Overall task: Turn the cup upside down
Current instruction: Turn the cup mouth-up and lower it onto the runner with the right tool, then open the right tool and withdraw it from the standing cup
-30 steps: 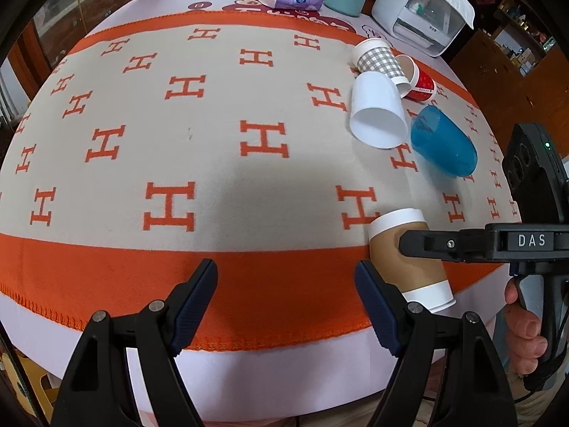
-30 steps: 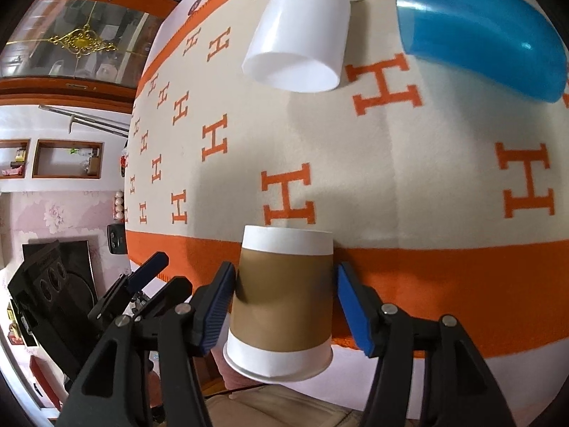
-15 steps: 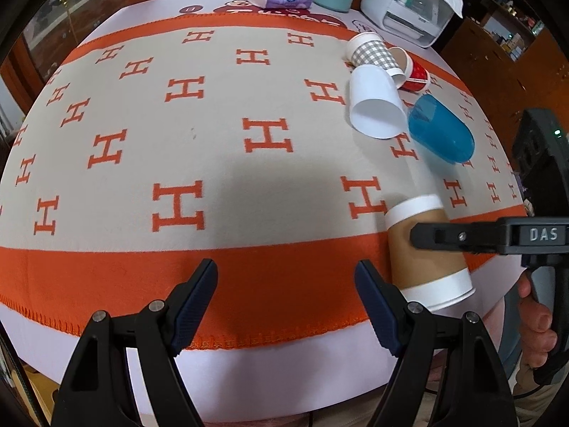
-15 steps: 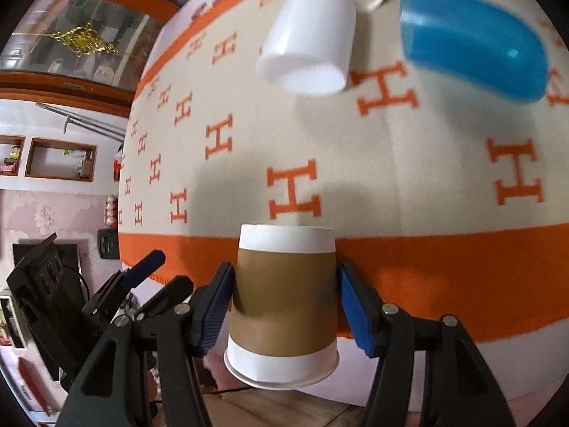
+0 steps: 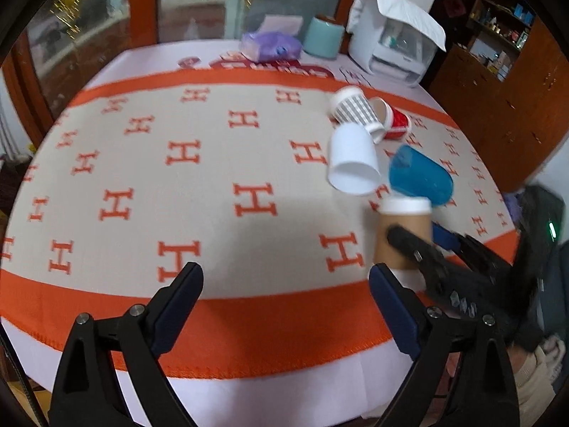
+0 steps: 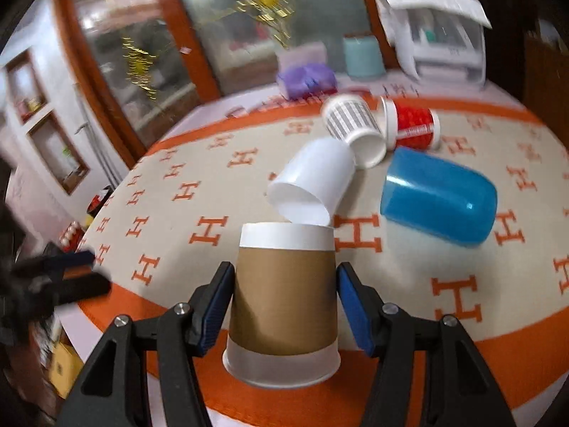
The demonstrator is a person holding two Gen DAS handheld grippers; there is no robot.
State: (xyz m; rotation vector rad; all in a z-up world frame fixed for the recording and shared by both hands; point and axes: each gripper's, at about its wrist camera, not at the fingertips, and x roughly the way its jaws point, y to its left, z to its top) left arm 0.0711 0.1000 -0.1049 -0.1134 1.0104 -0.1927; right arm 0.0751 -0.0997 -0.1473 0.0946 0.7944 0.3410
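A brown paper cup with white bands stands upside down, rim low over the orange border of the cloth; whether the rim touches the cloth I cannot tell. My right gripper is shut on it, pads on both sides of the brown sleeve. The cup also shows in the left wrist view, with the right gripper around it. My left gripper is open and empty above the front orange border, left of the cup.
Behind the brown cup lie a white cup, a blue plastic cup, a grey-striped cup and a red cup, all on their sides. A purple tissue pack, teal canister and printer stand at the back.
My right gripper has turned the brown cup from lying along the table edge to standing upside down, and moved it inward over the cloth. The left gripper has tilted up slightly.
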